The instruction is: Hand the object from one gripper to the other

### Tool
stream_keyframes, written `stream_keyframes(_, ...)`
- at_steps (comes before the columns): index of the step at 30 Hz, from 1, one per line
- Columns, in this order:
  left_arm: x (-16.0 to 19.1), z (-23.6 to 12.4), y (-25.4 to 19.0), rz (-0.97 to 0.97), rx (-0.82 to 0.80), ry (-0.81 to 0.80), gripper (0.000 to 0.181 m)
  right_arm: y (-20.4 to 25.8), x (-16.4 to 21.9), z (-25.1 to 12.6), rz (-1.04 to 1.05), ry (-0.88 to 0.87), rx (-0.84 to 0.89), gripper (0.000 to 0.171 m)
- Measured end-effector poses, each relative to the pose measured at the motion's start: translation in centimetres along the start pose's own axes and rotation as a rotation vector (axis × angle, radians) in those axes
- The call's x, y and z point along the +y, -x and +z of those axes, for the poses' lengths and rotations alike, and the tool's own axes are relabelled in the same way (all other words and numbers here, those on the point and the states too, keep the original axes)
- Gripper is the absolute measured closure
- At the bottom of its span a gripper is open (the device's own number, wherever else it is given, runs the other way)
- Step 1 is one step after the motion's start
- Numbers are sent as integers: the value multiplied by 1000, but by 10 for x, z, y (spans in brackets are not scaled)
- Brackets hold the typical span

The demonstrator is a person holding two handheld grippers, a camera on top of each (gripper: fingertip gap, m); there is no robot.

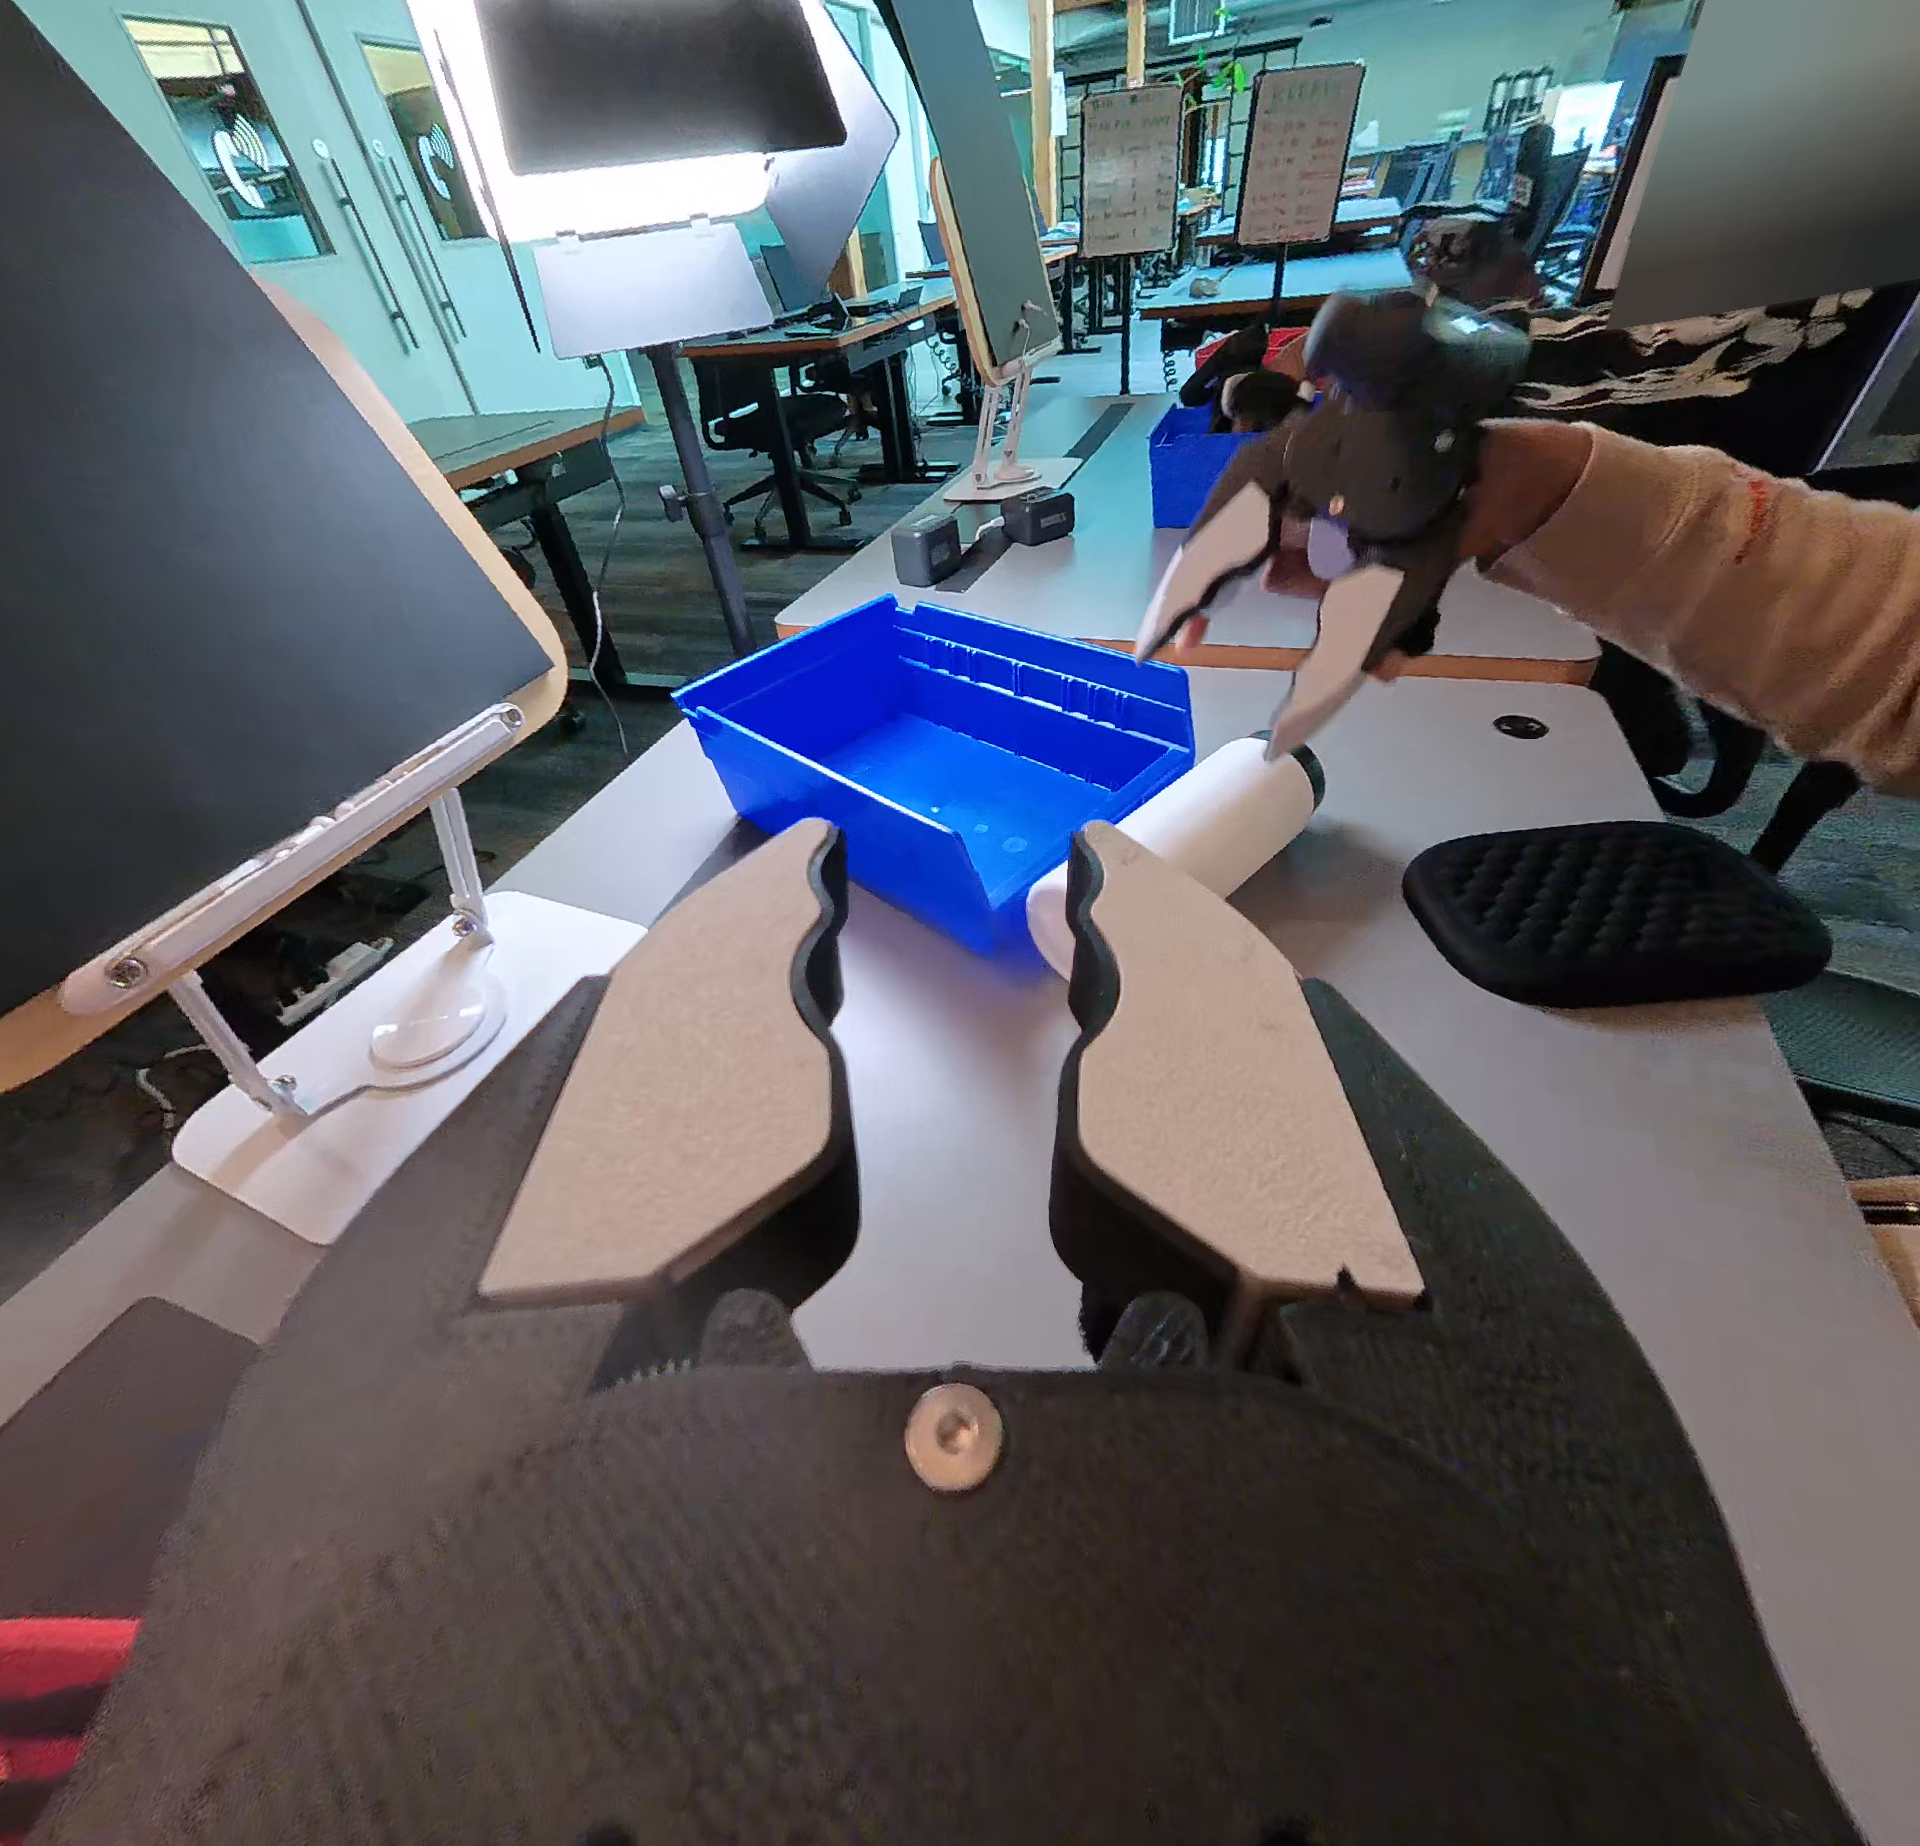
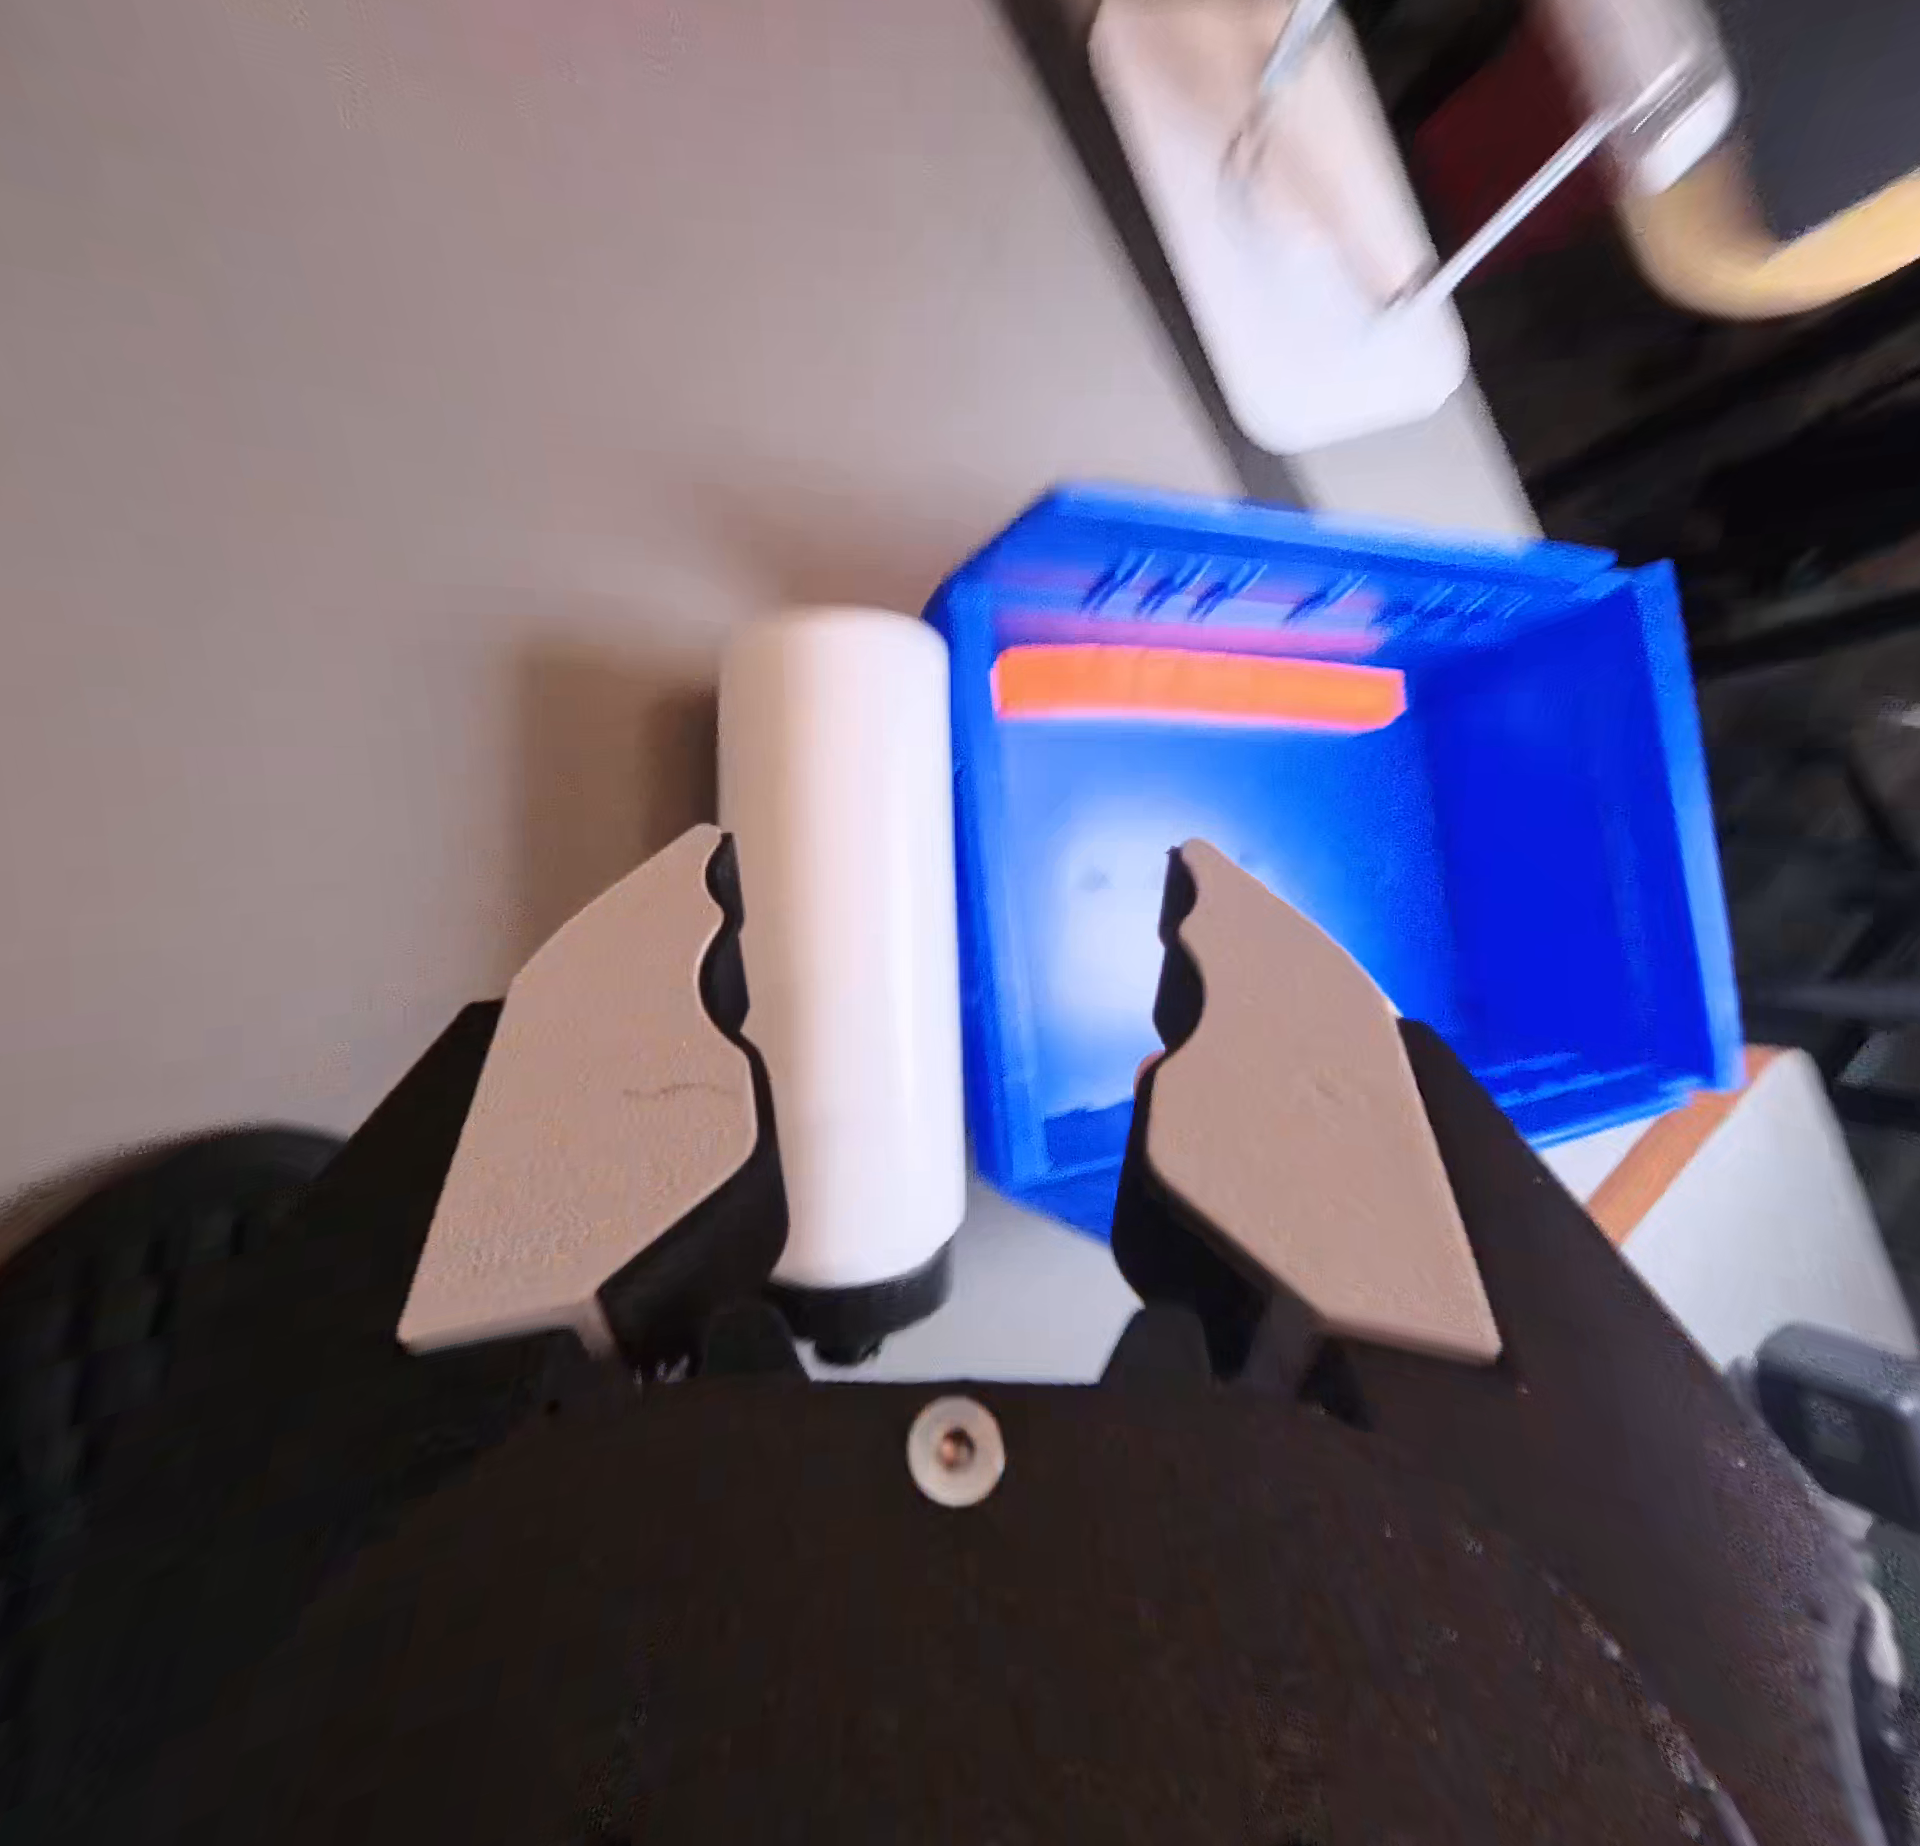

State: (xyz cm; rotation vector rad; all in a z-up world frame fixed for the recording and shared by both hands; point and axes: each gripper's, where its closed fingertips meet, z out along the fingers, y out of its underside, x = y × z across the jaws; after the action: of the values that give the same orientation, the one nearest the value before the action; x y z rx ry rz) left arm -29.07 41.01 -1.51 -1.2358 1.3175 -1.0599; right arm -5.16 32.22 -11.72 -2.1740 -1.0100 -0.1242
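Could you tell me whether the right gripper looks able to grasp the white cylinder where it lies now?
Probably yes: the right gripper is open just above the white cylinder, with nothing over it. The blue bin right beside it may crowd one of the jaws.

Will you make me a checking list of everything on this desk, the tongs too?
Surface: grey table, mostly bare.
Job's things: white tube with a black end, lying on the table beside the blue bin; the bin holds nothing in the left view.
Clutter: black mesh pad; white stand.
Tongs: left tongs open, empty; right tongs open above the tube, not gripping.
Cables: nothing seen on this table.
Surroundings: office desks, chairs, bright lamp.
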Motion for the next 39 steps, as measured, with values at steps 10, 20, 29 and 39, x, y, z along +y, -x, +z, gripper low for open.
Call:
stream_keyframes(10,-11,-7,-5,73,-37,-4,141,53,94,95,-176,484,-96,82)
stream_keyframes(20,-32,-33,-3,116,-93,-63,145,75,-7,66,-373,363,-130,84)
stream_keyframes(29,-48,-46,-10,163,-111,-104,147,-134,14,38,39,548,291,84)
stream_keyframes(39,-40,-53,5,139,-137,-89,148,-150,79,145,1172,396,50,84)
